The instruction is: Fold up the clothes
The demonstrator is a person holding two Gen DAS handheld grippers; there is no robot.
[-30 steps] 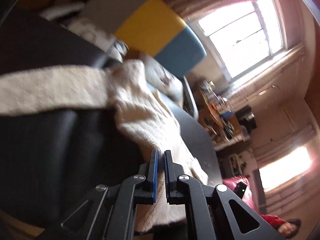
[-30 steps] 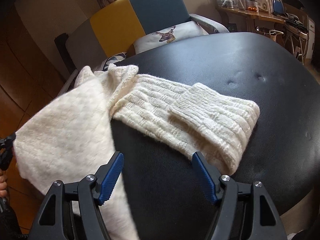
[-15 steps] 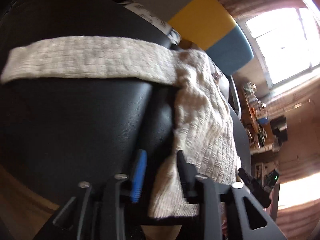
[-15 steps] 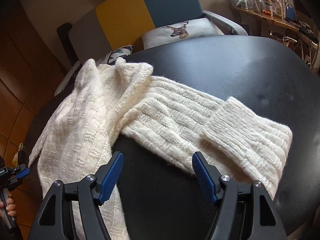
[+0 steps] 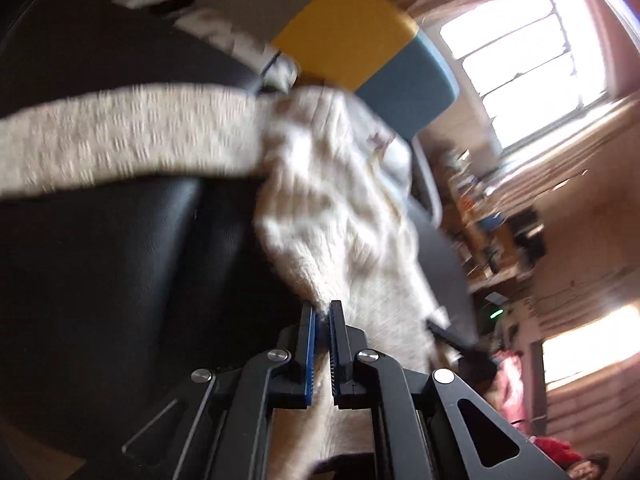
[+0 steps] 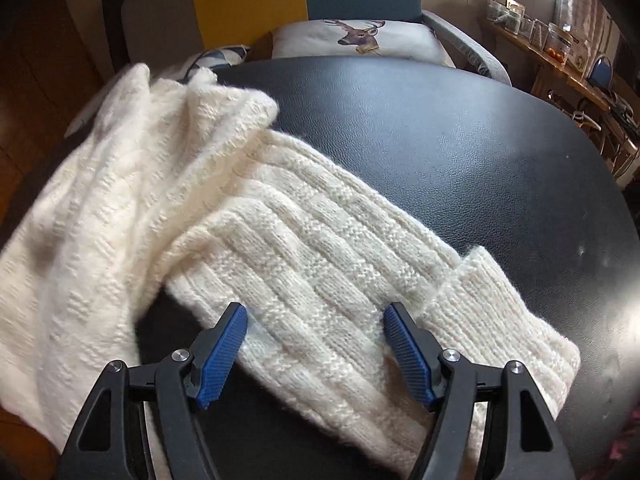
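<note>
On the black leather-look worktop (image 6: 460, 148) lies a cream knitted sweater (image 6: 168, 208), its body bunched toward the left edge and one ribbed sleeve (image 6: 320, 264) stretched flat across the dark surface toward the near right, ending in a turned-back cuff (image 6: 504, 320). Hovering just over that sleeve, the right claw (image 6: 316, 344) has its blue-padded fingers spread wide, one at each side of the sleeve's width, with nothing held between them; whether the tips touch the knit cannot be told. Seen from the left wrist camera, which is tilted and blurred, the left claw (image 5: 322, 320) has its fingers pressed nearly together, pinching an edge of the sweater's body (image 5: 340, 216) where the fabric hangs off the worktop's side. From there another sleeve (image 5: 120, 140) runs as a pale band across the black surface toward the left of that view. Behind the worktop stands a chair with a grey, yellow and teal back (image 6: 248, 4), and on its seat sits a white cushion printed with a deer's head (image 6: 356, 36). Bright windows (image 5: 532, 64) light the room beyond.
</note>
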